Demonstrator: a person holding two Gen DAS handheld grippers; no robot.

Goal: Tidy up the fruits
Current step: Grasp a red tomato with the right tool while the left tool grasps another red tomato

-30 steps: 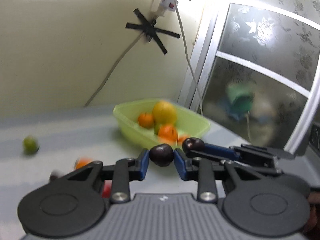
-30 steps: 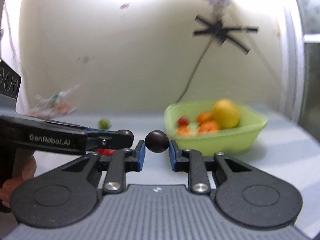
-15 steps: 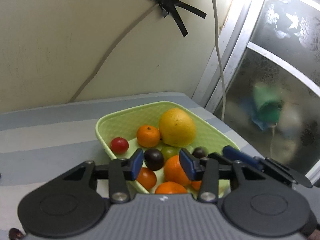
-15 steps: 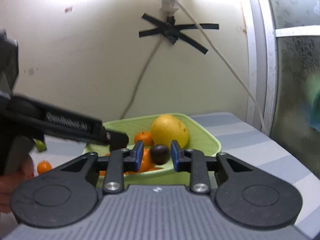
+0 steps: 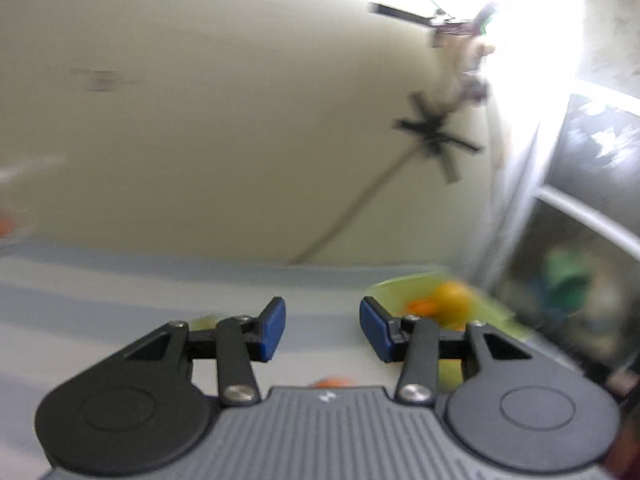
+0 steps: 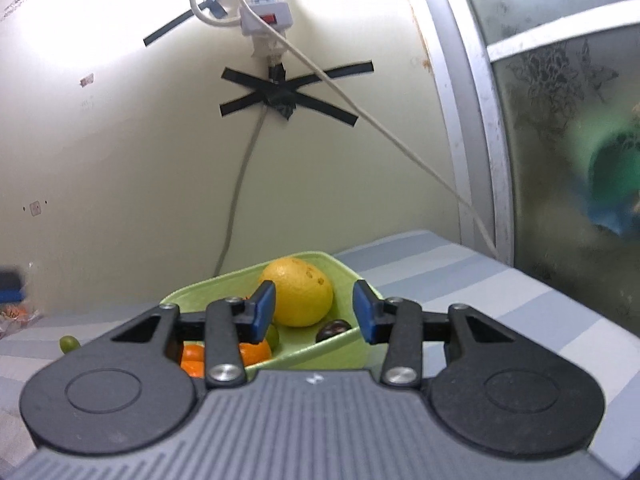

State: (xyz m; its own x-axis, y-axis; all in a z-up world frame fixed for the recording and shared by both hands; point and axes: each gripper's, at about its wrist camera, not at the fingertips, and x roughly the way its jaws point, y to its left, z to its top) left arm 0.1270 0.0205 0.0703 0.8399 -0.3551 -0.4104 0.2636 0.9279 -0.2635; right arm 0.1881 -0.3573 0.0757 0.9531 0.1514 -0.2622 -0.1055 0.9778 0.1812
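Striped tabletop [image 6: 460, 276] lies bare between basket [image 6: 340, 268] rim and window frame [image 6: 476, 120].

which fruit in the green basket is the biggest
The yellow fruit at the back of the green basket. It dwarfs the small oranges and the dark plum lying in front of it.

The whole left wrist view is smeared: the green tray [image 5: 492, 308] at three o'clock is a soft streak, its fruit just yellow and orange blobs. An orange shape [image 5: 332, 382] at six o'clock is half hidden behind the gripper body. In the right wrist view the oranges [image 6: 252, 354] sit partly behind the left finger linkage, the tray's near wall [image 6: 320, 354] drops behind the gripper body, and the dark fruit [image 6: 334, 330] shows only its top.
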